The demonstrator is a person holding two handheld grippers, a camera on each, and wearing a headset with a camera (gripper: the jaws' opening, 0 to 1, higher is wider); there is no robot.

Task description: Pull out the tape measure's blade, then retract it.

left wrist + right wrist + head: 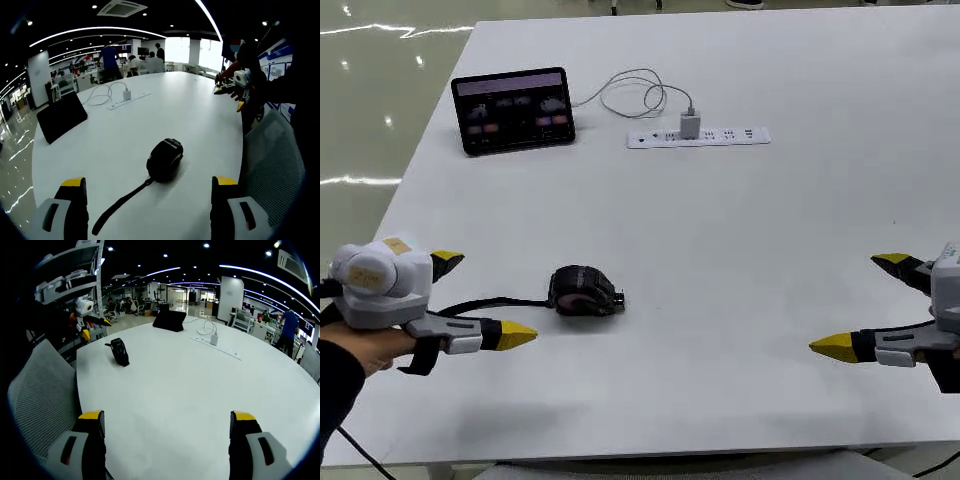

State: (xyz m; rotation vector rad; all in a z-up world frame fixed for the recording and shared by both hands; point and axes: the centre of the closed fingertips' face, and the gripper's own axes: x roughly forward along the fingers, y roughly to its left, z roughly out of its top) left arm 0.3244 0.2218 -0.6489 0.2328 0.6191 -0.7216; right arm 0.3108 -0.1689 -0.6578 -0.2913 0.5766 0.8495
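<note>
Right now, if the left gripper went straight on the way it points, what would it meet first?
The left gripper would probably meet the tape measure, lying dead ahead on the table. Its black strap trails back toward the gripper, so a low path might touch that first.

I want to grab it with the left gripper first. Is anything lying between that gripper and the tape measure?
Nothing visible blocks it. Bare white table lies between the left gripper and the tape measure; only the tape measure's own black strap trails toward the open jaws.
</note>
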